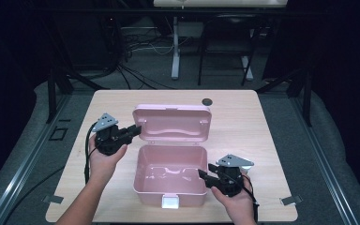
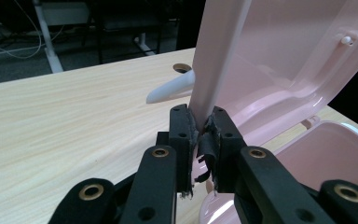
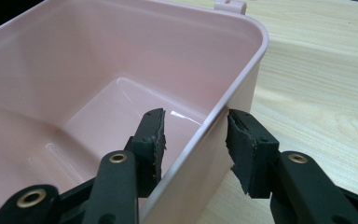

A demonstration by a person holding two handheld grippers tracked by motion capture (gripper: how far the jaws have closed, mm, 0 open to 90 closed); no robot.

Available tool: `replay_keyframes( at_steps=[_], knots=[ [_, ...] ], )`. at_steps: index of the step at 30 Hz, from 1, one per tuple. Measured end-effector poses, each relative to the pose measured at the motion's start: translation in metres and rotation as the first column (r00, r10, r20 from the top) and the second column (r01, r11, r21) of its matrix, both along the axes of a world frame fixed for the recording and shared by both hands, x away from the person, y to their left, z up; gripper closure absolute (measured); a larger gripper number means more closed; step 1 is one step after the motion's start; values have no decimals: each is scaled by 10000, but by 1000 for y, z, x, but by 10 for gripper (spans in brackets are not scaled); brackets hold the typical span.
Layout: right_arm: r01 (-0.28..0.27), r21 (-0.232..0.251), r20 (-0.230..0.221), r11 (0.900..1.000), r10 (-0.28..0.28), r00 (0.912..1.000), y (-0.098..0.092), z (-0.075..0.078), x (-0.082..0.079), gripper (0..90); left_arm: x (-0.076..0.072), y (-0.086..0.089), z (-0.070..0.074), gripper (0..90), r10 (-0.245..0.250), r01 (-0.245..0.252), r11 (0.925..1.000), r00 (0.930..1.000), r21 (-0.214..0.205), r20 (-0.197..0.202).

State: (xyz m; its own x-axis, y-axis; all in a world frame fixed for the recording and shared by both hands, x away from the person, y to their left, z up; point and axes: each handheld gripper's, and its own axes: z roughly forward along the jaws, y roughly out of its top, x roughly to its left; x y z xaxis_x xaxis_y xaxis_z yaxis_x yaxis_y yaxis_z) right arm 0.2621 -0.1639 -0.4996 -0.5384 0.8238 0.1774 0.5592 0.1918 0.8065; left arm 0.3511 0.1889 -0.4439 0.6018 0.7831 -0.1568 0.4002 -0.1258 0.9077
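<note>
With the left gripper pinching the raised lid of the pink box mid-table and the right gripper straddling its wall unclamped, a slip risked the lid dropping shut.

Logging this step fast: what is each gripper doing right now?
Left gripper: closed on the edge of the pink box's raised lid.
Right gripper: open, jaws either side of the box wall, not pressing it.
</note>
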Motion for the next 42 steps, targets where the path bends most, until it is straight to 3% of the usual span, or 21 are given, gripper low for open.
replay_keyframes(
  at_steps=[25,42],
  knots=[
    [43,-66,-22,10000,-43,10000,0,-1,0,571,11,-2,-8,831,219,-225,9997,9977,-94,-642],
    [146,-65,10,9999,-146,9999,1,-1,-1,579,18,-4,-10,847,437,-431,9990,9943,90,-974]
  ],
)
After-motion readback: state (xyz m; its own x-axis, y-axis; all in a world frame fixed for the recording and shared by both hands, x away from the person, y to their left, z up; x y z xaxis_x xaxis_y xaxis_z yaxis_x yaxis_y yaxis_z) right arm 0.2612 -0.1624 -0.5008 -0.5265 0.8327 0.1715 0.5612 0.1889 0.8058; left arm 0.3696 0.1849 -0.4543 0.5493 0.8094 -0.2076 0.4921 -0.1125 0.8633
